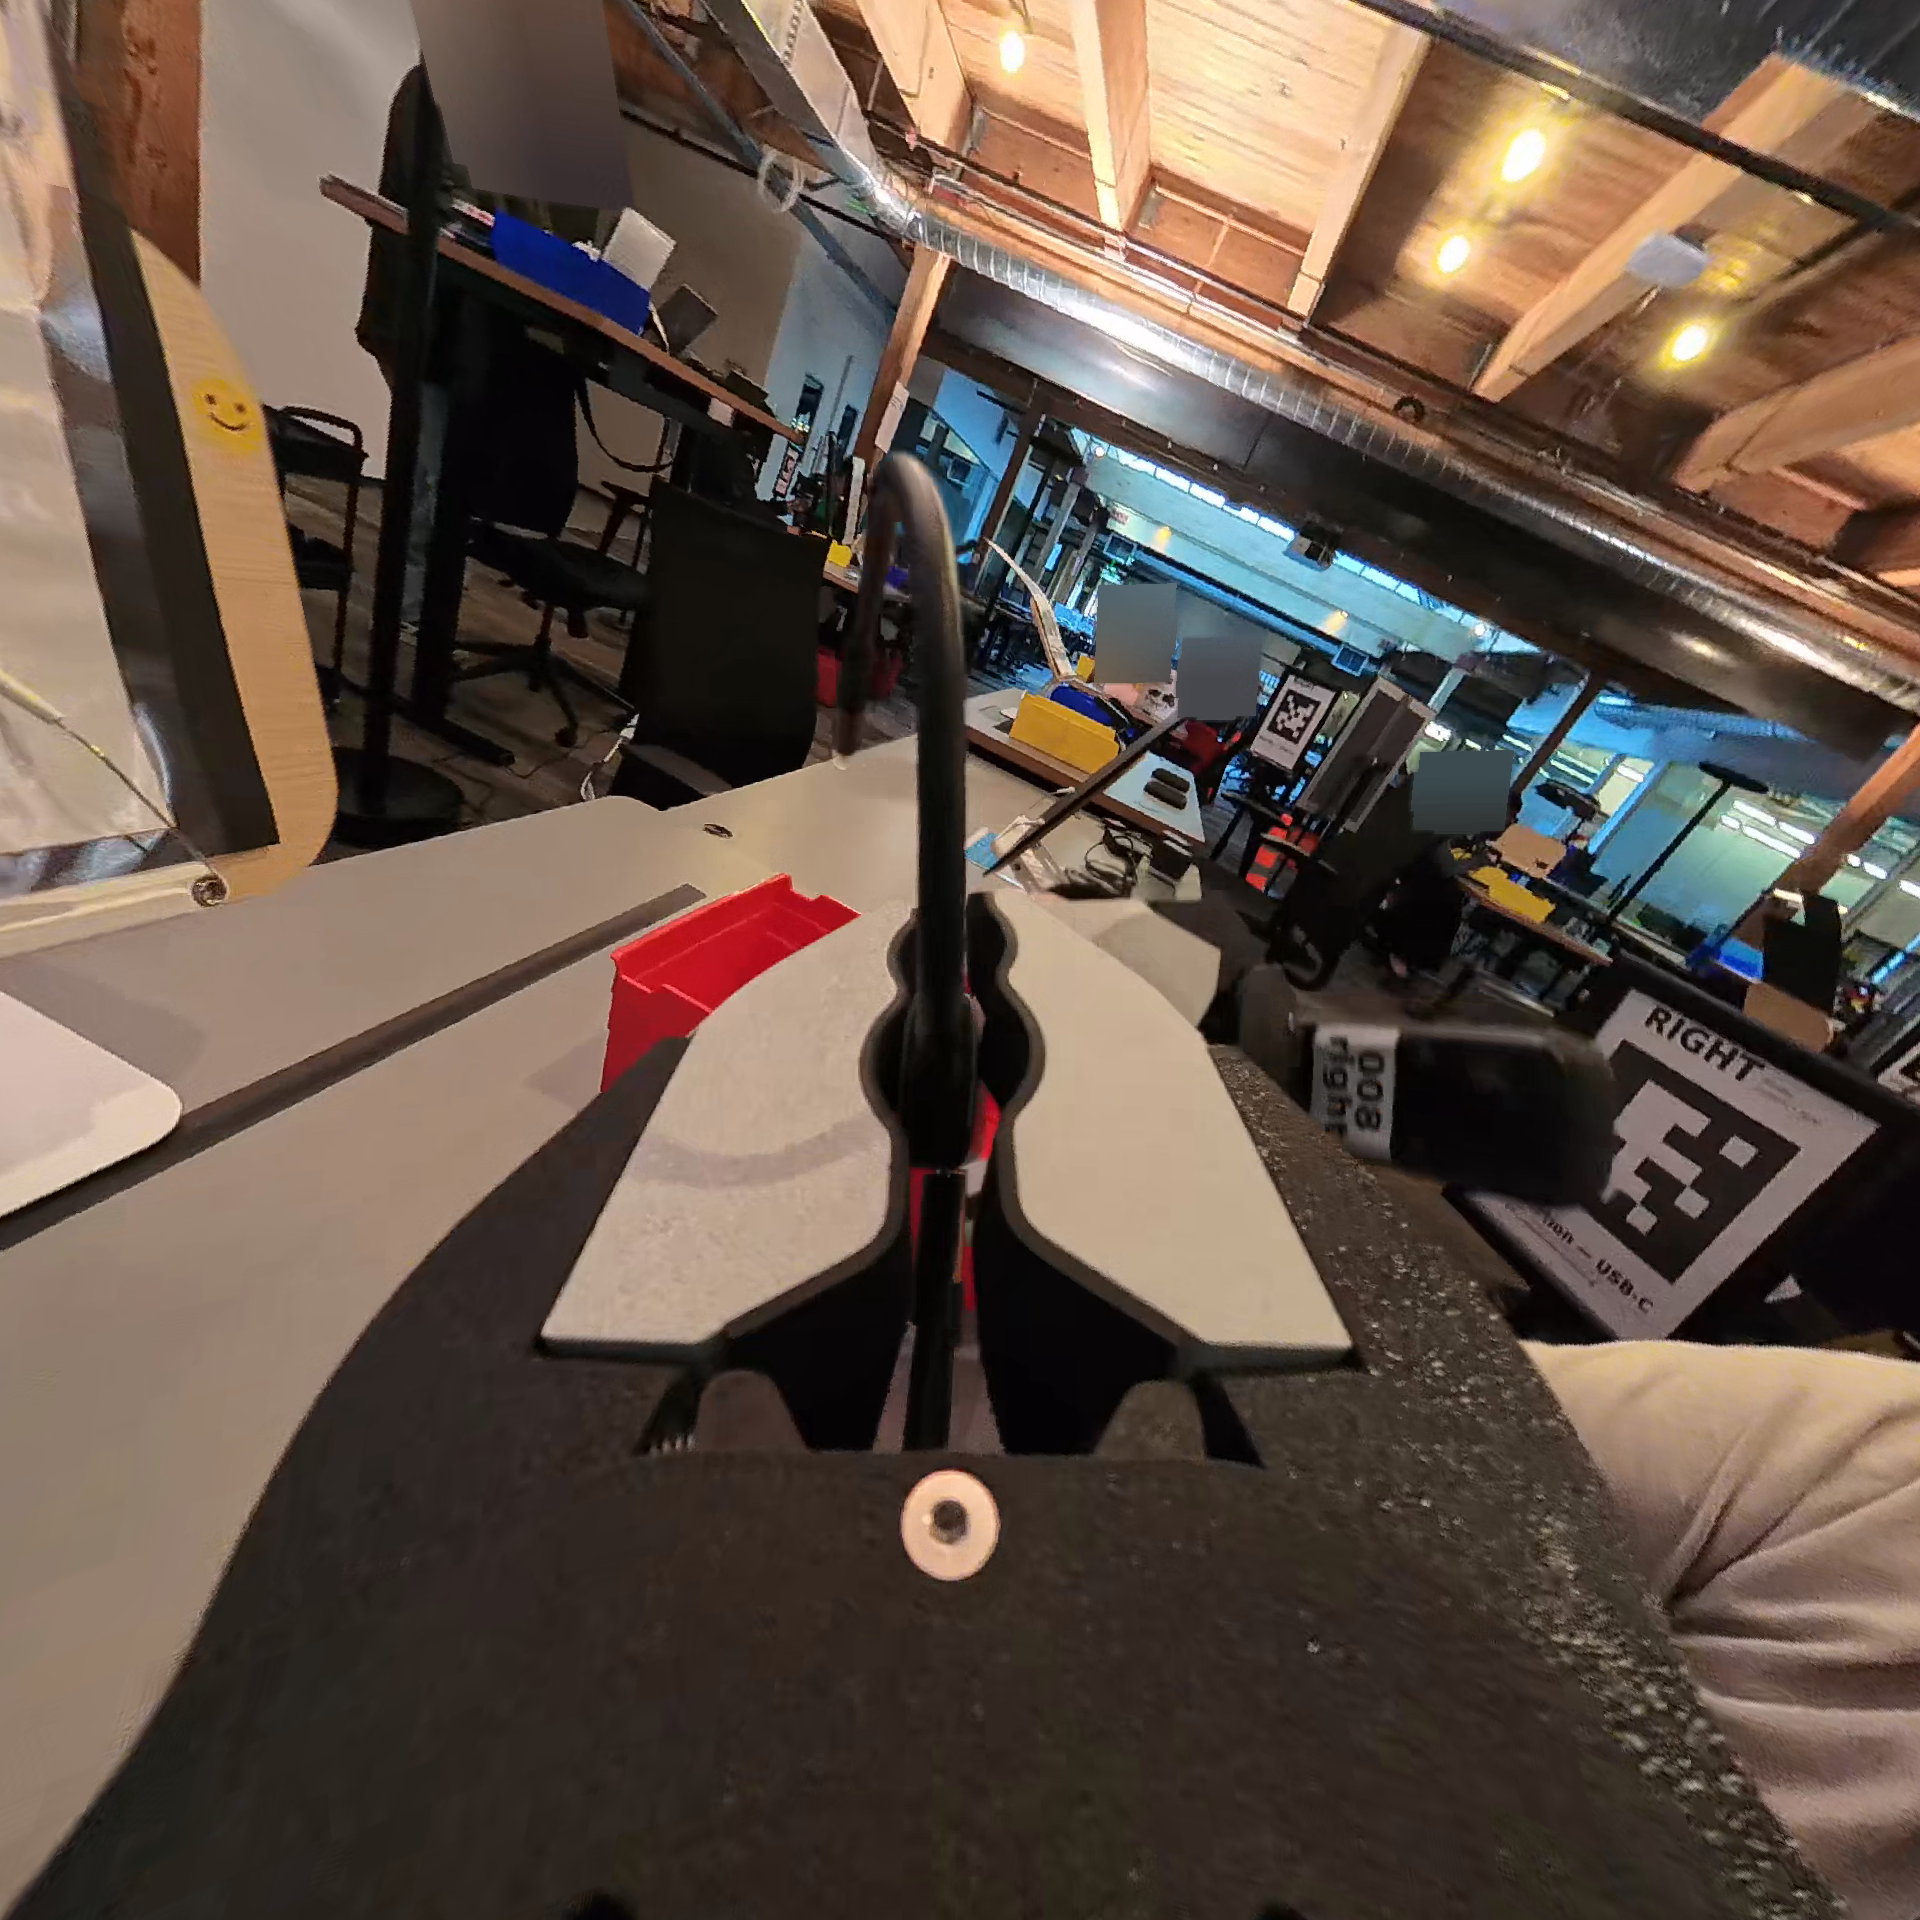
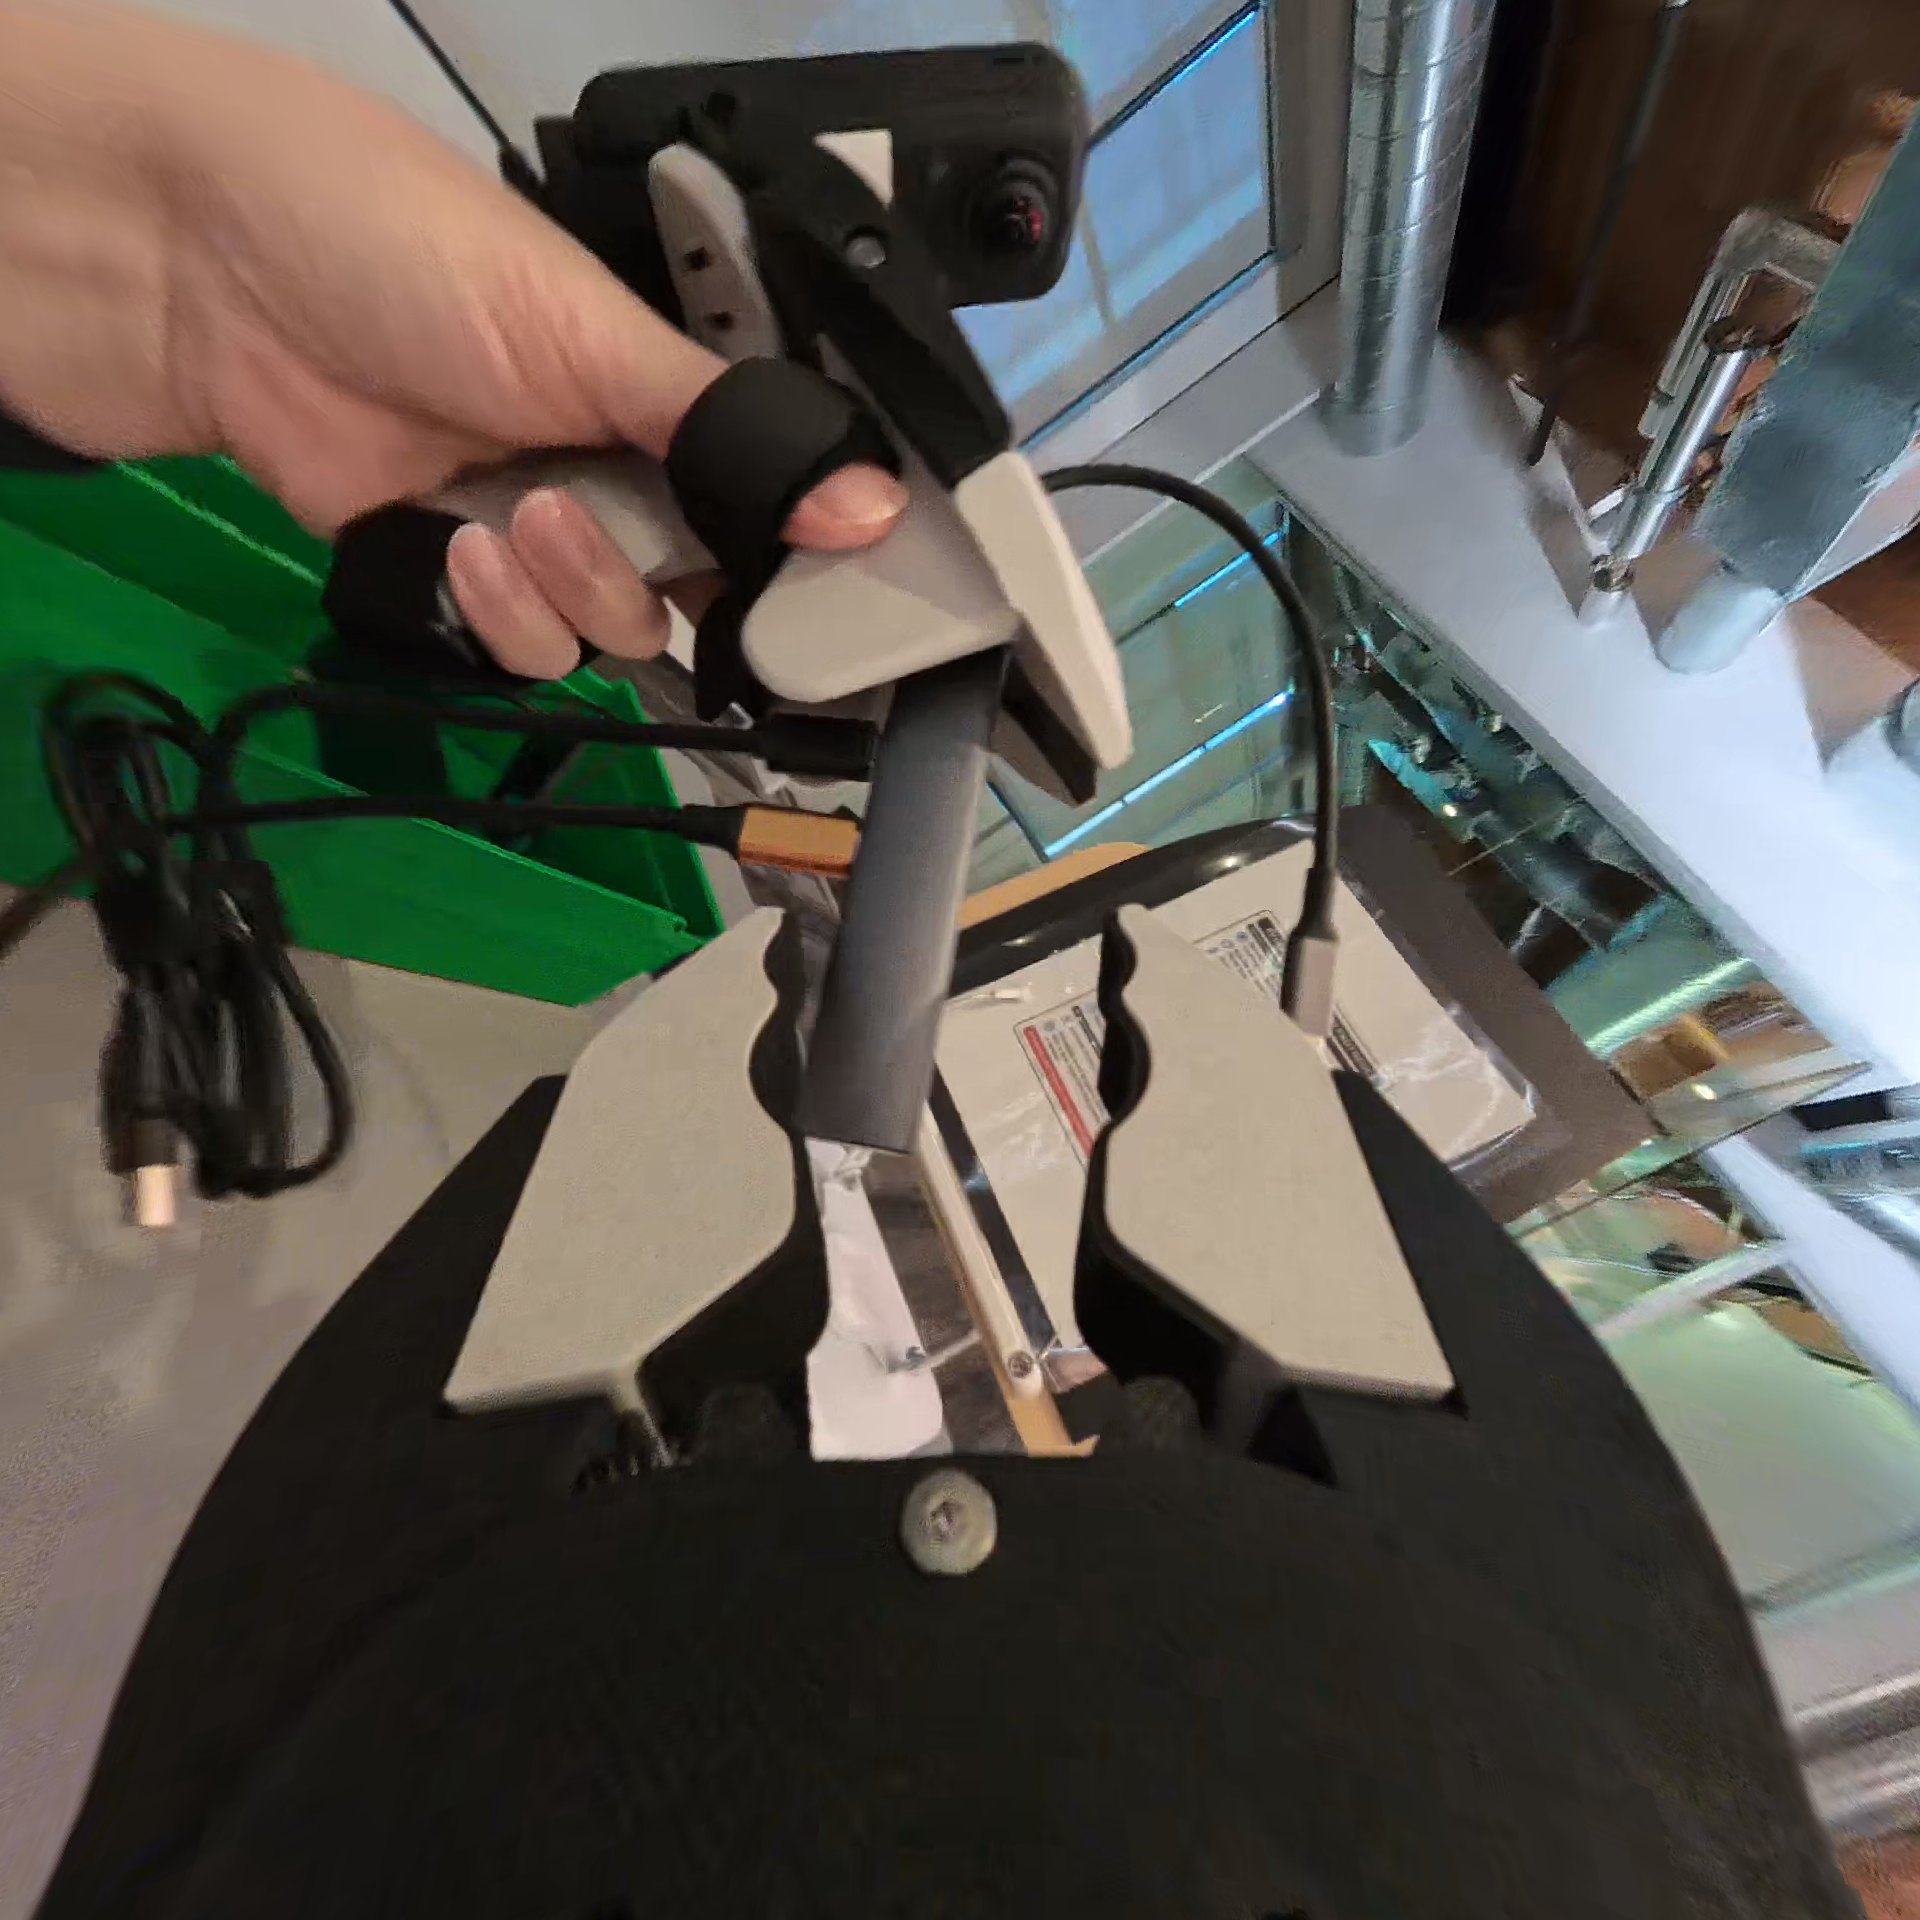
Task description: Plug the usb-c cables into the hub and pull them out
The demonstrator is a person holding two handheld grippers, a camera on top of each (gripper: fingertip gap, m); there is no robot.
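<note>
Grey hub [image 2: 894, 935] is held up off the table, clamped at its top end by the left gripper [image 2: 1049, 717], whose fingers are closed on it. In the left wrist view the same left gripper [image 1: 940, 997] is seen squeezed shut around the hub's dark body, with the hub's own black tail cable [image 1: 930, 665] arching up and over between the fingertips. A hand [image 2: 343, 343] with black finger straps is wrapped around the left gripper's handle.

Two cables are plugged into the hub's side: a black-plug cable [image 2: 821, 743] higher up and a copper-plug cable [image 2: 795, 840] just below it. Both run left to a loose black bundle [image 2: 197, 935] lying on the grey table [image 2: 208, 1299], next to a green bin [image 2: 364, 831]. A free silver plug [image 2: 151, 1195] sticks out of that bundle.

The hub's tail cable loops right and down, ending in a silver plug [image 2: 1311, 971] hanging free just beside the right gripper's far finger.

Right gripper [image 2: 951, 987] is spread open, fingers on either side of the hub's lower end; contact cannot be told, nothing is gripped. The picture is motion-blurred.

In the left wrist view a red bin [image 1: 717, 966] sits on the table [image 1: 364, 935] just behind the fingers, and the right gripper's camera block [image 1: 1455, 1101] shows off to the right.
</note>
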